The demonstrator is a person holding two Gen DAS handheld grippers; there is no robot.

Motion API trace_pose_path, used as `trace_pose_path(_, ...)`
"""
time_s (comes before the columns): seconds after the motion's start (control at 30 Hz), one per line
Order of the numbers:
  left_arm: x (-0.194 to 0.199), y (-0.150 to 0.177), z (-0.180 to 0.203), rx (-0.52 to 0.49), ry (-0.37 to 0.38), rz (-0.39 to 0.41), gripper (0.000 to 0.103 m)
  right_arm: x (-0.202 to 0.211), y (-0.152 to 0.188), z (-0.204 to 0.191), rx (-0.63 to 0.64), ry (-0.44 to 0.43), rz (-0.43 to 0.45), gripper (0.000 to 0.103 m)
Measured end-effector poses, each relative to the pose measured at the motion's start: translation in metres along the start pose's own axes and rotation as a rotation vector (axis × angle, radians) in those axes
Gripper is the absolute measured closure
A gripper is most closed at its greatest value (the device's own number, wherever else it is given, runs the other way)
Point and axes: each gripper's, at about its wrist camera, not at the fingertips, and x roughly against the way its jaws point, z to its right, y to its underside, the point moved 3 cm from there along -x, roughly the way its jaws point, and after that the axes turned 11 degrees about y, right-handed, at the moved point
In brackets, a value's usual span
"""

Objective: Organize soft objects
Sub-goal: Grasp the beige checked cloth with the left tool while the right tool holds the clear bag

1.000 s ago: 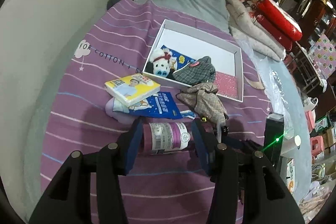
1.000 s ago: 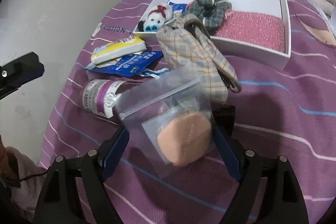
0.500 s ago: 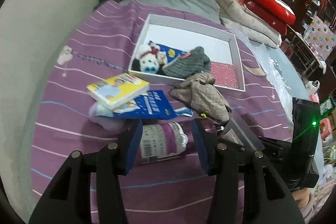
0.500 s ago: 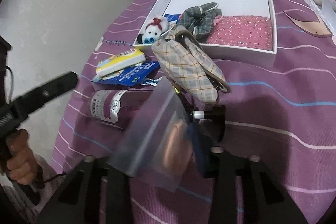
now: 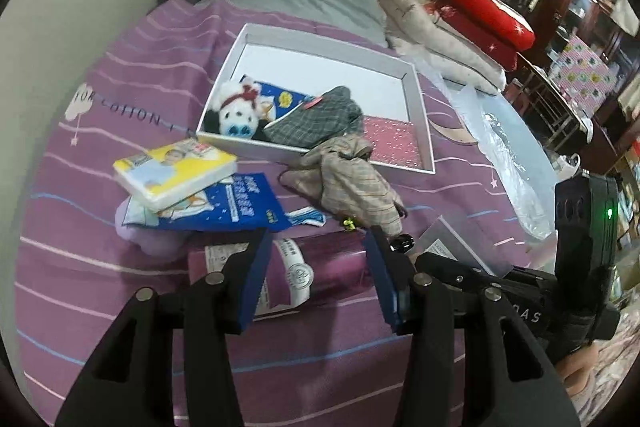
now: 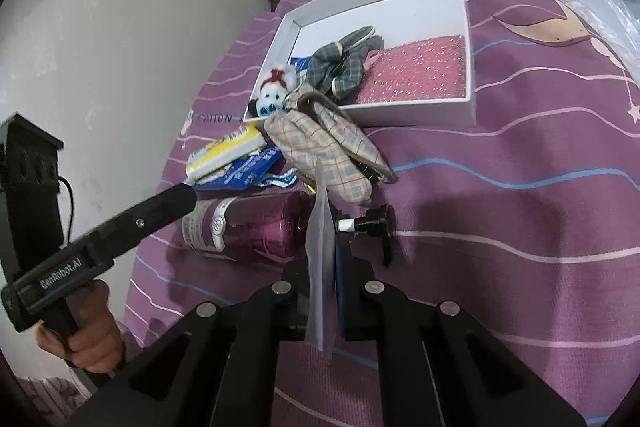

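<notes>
Box [image 5: 416,95] has 4 soft bits; ~5 left on bed. Right hand-held gripper [image 6: 326,259] pinches clear bag [image 6: 320,227], left hand-held gripper [image 5: 316,275] half-open around bottle [image 5: 320,267], prob not gripping.

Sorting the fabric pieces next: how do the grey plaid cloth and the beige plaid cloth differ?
The grey plaid cloth lies inside the white box; the beige plaid cloth lies outside on the purple sheet, against the box's front wall. Grey is dark and bunched; beige is pale and stretched long. Both are checked, soft and ungripped.
</notes>
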Motion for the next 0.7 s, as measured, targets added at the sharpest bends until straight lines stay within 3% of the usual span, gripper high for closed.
trace_pose_path(0.1,-0.004,0.000,0.007,-0.033,0.013,-0.009,0.046,0.003,0.001,0.004,-0.018,-0.010,0.007,0.098)
trace_pose_path(0.27,-0.016,-0.005,0.015,-0.022,0.139,-0.037,0.045,0.009,-0.002,0.010,-0.042,-0.017,0.027,0.098)
trace_pose_path(0.5,-0.043,-0.026,0.007,-0.005,0.077,-0.045,0.045,0.021,-0.005,0.020,-0.076,-0.017,0.065,0.098)
trace_pose_path(0.7,-0.069,-0.032,0.001,0.033,0.101,-0.083,0.045,0.021,-0.007,0.030,-0.121,-0.027,0.075,0.098)
